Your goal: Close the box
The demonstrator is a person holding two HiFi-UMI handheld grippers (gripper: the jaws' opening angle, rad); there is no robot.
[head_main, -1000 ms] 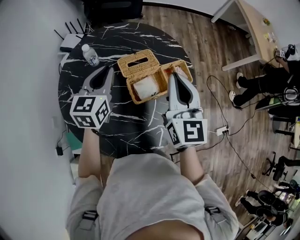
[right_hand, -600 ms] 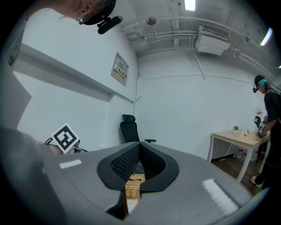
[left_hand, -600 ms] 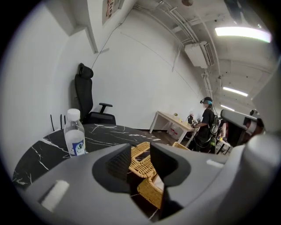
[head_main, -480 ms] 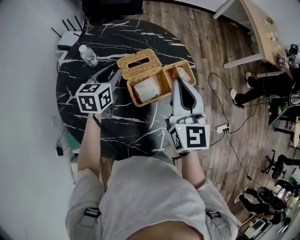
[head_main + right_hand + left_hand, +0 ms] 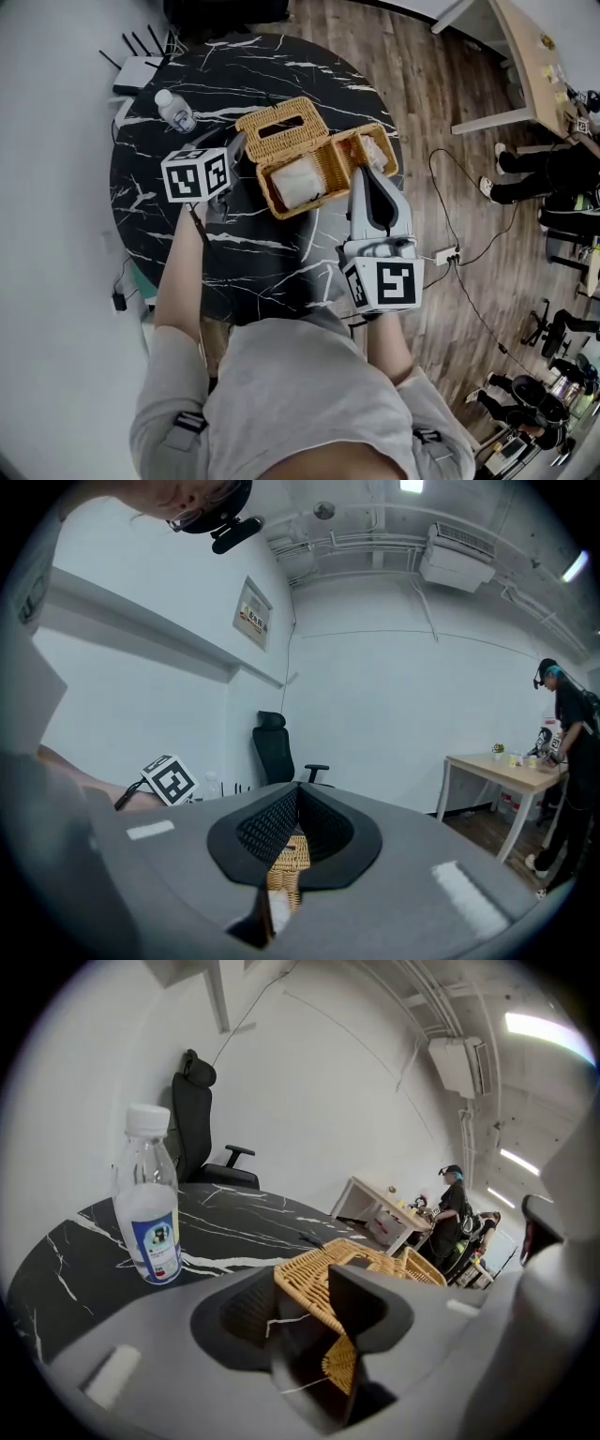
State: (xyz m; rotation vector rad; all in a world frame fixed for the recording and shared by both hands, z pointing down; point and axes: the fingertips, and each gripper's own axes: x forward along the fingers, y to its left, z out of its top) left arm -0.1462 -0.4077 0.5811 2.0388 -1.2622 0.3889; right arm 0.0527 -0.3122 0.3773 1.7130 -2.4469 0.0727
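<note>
Where the box lies: the wicker box (image 5: 281,208) is seen near the middle of the round black surface (image 5: 253,253), with white contents showing in its open top.
Lid: the lid (image 5: 278,125) is laid back on the far side of the body, touching it along one long edge, with its slot exposed.
Long axis: both lid and body are stretched from the left and slightly nearer to the right and slightly farther. The closing swing is judged to run across that axis, toward the person.
Left gripper: the left gripper (image 5: 305,1312) is set at the lid's left end. Its jaws are opening, and the wicker rim is seen between them, not yet pinched.
Right gripper: the right gripper (image 5: 296,799) is held over the box's right end, above a further wicker part whose role cannot be told. Its jaws are pressed together at the tips, with nothing gripped.
Nearer hand: the lid is reached by the left gripper alone, so the fold is judged to fall to it.
Bystander: a water bottle (image 5: 174,111) is stood well clear, far left.
</note>
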